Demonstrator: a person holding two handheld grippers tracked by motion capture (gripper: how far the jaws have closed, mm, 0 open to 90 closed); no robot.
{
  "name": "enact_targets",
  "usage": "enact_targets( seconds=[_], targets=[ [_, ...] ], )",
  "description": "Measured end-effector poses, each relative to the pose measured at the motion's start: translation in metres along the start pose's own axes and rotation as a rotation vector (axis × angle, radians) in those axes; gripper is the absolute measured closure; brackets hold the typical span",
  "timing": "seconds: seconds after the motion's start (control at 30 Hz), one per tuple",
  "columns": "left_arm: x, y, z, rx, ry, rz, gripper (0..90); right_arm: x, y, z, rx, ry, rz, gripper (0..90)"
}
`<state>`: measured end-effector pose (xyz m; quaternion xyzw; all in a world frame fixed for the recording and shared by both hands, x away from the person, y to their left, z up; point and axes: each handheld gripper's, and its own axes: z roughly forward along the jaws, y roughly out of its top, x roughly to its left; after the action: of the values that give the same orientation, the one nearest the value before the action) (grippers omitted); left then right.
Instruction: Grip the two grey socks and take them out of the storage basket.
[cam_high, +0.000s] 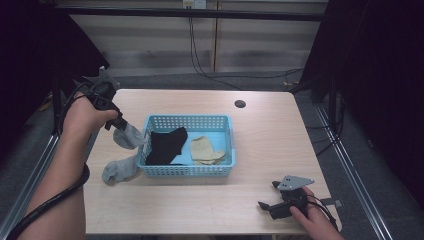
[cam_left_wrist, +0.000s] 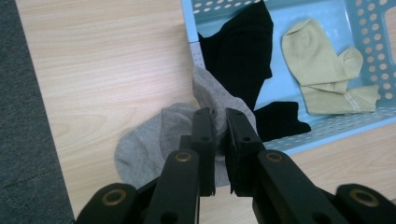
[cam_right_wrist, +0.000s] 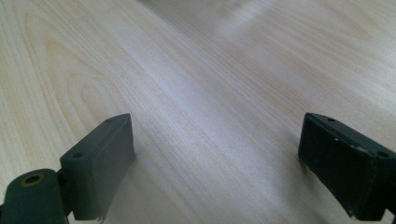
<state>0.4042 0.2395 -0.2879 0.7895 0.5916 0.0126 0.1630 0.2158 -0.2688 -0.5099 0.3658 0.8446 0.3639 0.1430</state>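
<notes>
Currently left gripper (cam_left_wrist: 220, 122) jaws clamped on grey sock (cam_left_wrist: 149, 140), lifted at left wall of blue basket (cam_high: 225, 131), lower end trailing on bench (cam_high: 270, 135). Right gripper (cam_high: 266, 195) jaws wide apart, resting on bench, holding nothing.

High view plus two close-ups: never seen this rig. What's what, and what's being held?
There is no robot arm here: a person holds a two-jaw tool in each hand. The high view looks down on the table from the person's side. Each of the other two pictures comes from a camera riding on one tool, looking along its black jaws.

The left gripper is shut on a grey sock, lifting one end beside the blue basket while the other end lies on the table. In the basket lie a black sock and a beige sock. The right gripper rests near the table's front edge, jaws wide open over bare wood, holding nothing.
</notes>
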Motion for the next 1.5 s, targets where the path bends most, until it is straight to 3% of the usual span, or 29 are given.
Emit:
enact_targets(
  seconds=[0.47,0.9,1.0,1.2,1.5],
  targets=[
    [0.027,-0.015,0.005,-0.008,0.016,-0.046,83.0,0.0,0.0,0.0,0.003,0.001,0.002,10.3],
    [0.037,-0.024,0.023,-0.034,0.028,-0.071,82.1,0.0,0.0,0.0,0.003,0.002,0.003,10.3],
    [0.039,-0.026,0.028,-0.06,0.042,-0.075,71.8,0.0,0.0,0.0,0.0,-0.001,-0.001,10.2],
    [0.039,-0.035,0.034,-0.067,0.033,-0.071,63.9,0.0,0.0,0.0,-0.001,-0.002,0.0,10.3],
    [0.03,-0.053,0.044,-0.07,0.026,-0.013,54.7,0.0,0.001,0.001,0.0,0.002,0.002,10.3]
  ],
)
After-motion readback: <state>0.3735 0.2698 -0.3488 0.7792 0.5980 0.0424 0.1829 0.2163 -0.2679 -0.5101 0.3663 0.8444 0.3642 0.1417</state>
